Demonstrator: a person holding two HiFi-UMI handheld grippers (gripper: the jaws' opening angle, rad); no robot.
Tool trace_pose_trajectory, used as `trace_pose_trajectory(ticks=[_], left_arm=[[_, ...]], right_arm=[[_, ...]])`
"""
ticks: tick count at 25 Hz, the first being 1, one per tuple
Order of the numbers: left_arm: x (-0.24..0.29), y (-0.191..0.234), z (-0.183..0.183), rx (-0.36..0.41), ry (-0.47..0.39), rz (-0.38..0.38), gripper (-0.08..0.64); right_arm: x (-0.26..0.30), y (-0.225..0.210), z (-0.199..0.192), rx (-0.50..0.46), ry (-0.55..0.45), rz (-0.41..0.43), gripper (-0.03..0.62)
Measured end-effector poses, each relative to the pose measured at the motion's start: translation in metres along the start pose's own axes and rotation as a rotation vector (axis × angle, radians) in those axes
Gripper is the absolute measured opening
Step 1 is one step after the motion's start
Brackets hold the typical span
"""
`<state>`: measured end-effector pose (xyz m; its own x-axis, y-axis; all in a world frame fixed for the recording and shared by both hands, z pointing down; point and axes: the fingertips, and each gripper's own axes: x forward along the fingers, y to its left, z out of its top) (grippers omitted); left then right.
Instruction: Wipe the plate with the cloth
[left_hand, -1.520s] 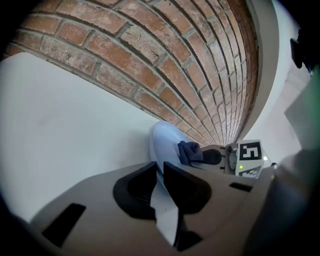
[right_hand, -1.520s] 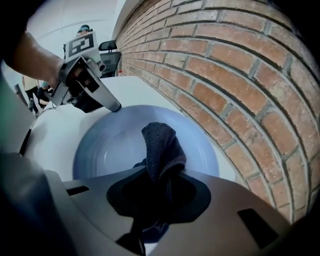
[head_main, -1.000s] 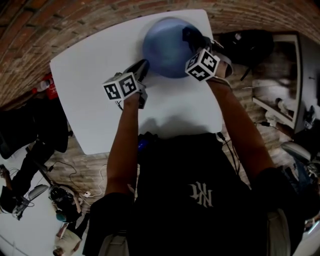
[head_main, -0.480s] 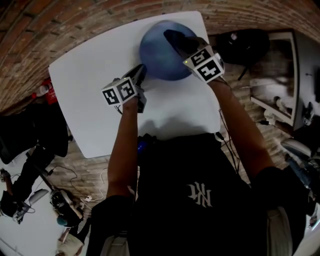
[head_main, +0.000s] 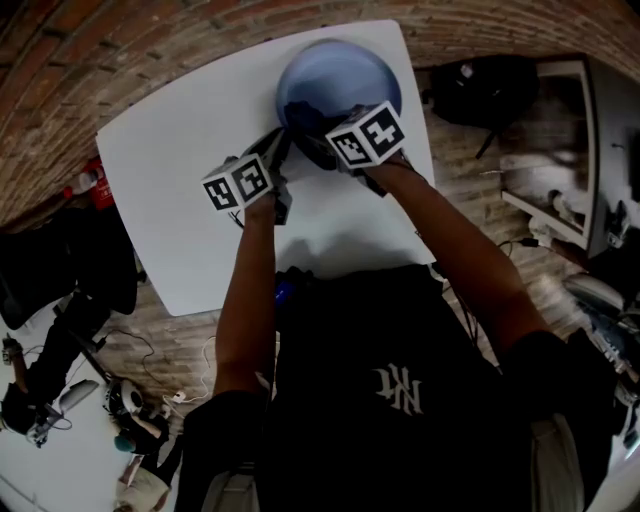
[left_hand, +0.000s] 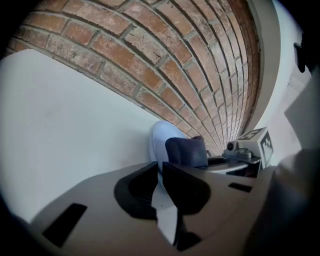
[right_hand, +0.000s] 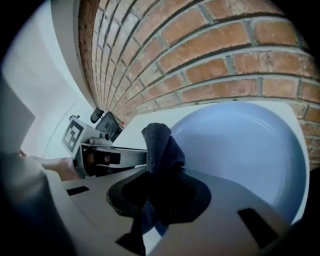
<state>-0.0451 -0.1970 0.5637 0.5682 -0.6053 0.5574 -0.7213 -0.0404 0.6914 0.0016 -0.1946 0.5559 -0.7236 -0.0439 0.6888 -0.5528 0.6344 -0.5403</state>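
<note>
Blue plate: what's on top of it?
A dark blue cloth, clamped in the right gripper, covers part of the round blue plate. The surface beneath is hidden; the rest looks bare.

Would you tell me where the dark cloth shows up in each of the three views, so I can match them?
Head view: the cloth is a dark patch on the near left part of the blue plate.
Left gripper view: right of centre, just beyond the plate's pale rim.
Right gripper view: centre, clamped between the jaws, with the plate to its right.
Shared landmark: the blue plate.
</note>
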Motion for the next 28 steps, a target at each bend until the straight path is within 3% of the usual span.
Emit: trace_pose_trajectory(ticks=[5,11,19,28], left_arm=[[0.0,0.0,0.0,-0.006,-0.007,0.005,0.031],[0.0,0.001,0.001,-0.001,-0.015,0.01,0.029],[0.0,0.001,0.001,0.005,-0.015,0.013,0.029],[-0.001,0.003,0.002,0.004,-0.023,0.015,0.026]], right_arm=[[0.01,-0.018,-0.023,-0.105,0.127,-0.085,0.094],[0.011,-0.02,-0.025,-0.204,0.16,-0.104,0.094],[-0.004,-0.022,-0.044,-0.323,0.287,-0.13,0.094],[-0.034,-0.053,-0.057,-0.403,0.365,-0.245,0.094]])
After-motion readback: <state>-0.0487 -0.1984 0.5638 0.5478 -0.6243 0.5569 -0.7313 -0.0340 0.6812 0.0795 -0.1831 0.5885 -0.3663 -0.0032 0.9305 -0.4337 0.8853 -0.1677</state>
